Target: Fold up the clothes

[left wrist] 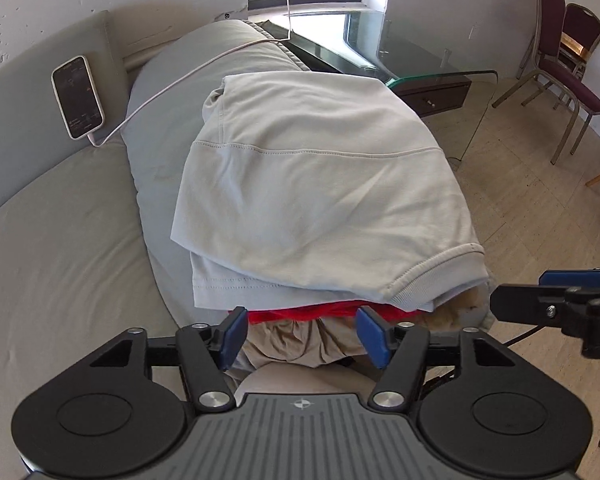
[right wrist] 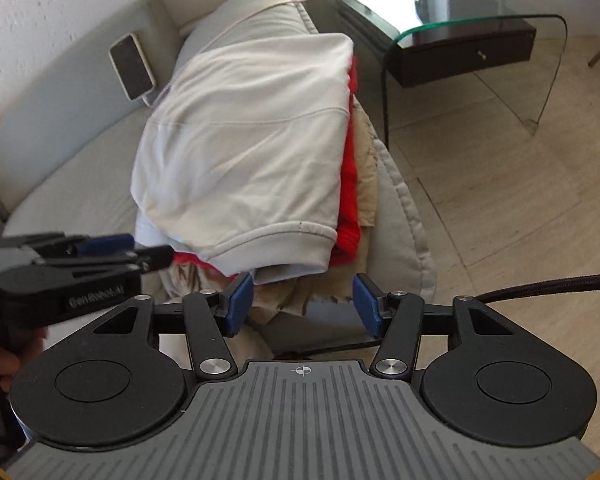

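Left wrist view: the left tool (left wrist: 302, 334) is seen with its two blue pads spread apart and nothing gripped between them, poised just short of the near edge of a stack of folded clothes. From the right wrist view the right tool (right wrist: 303, 306) is seen in the same condition, jaws parted and empty, at the stack's near right corner; the two tools are held side by side, each visible at the edge of the other's view. Three garments can be counted in the stack: a pale grey folded top (left wrist: 316, 184) uppermost, a red garment (left wrist: 300, 314) beneath it showing only as a thin band along the near and right edges, and a tan garment (left wrist: 296, 344) at the bottom, rumpled at the near end. The top's long axis is laid away from the tools toward the window, with its ribbed hem (left wrist: 436, 276) turned to the near right corner and a stitched seam running across its width. The stack is set on a grey cushion (left wrist: 168, 128) of a light sofa (left wrist: 60, 240). One phone (left wrist: 77, 97) is propped against the sofa back, with one white cable (left wrist: 172, 84) running from it over the cushion. One glass side table (left wrist: 440, 76) stands beyond, and two maroon chairs (left wrist: 560, 68) are seen by the wall.
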